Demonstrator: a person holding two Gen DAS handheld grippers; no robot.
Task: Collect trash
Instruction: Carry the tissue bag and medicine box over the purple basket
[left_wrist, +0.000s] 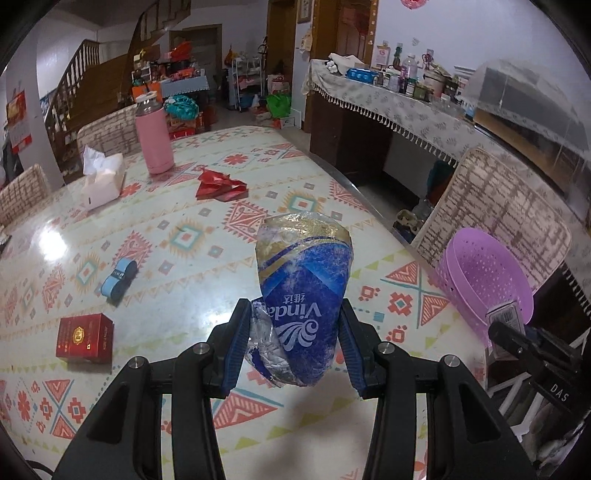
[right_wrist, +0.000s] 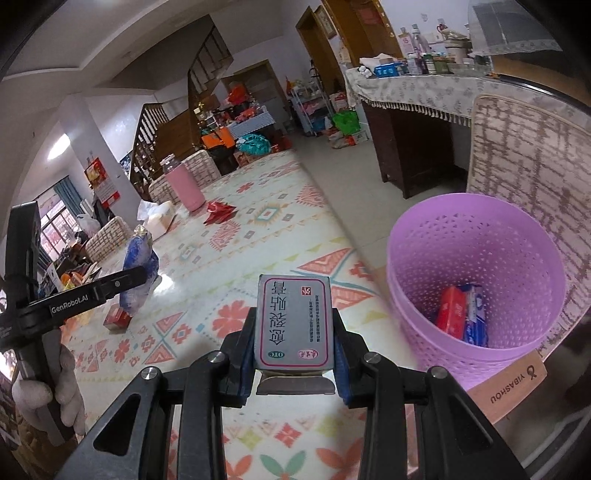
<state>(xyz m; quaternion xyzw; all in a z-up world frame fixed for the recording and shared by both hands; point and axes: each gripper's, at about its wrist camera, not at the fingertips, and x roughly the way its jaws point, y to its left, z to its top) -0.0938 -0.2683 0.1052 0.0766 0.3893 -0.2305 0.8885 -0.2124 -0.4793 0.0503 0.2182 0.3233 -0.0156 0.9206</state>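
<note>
**Both grippers loaded; bin lies to the right**

Item 1. Bin (right_wrist: 476, 273). Purple, perforated, upright, off the table's (right_wrist: 258, 236) right edge beside a chair. Seen from the right wrist it sits just right of and ahead of my right gripper (right_wrist: 293, 347). It already holds a red pack and a blue-white pack. From the left wrist the bin (left_wrist: 484, 284) lies well off to the right, past the right gripper.

Item 2. Right gripper. Closed on a grey box (right_wrist: 293, 325) with a pink-edged label, clamped on its two long sides. Long axis runs straight ahead along the fingers. I judge this hand the nearer to the bin, so it should drop first: a short swing right, then release over the opening.

Item 3. Left gripper (left_wrist: 293, 347). Closed on a crumpled blue wrapper (left_wrist: 304, 295), held by its lower part, the top sticking forward and up, clear of the table. It has the longer way to the bin and must cross where the right gripper now stands.

Item 4. Left on the table, uncollected: red box (left_wrist: 85, 336), blue roll (left_wrist: 118, 277), red foil (left_wrist: 219, 184).
</note>
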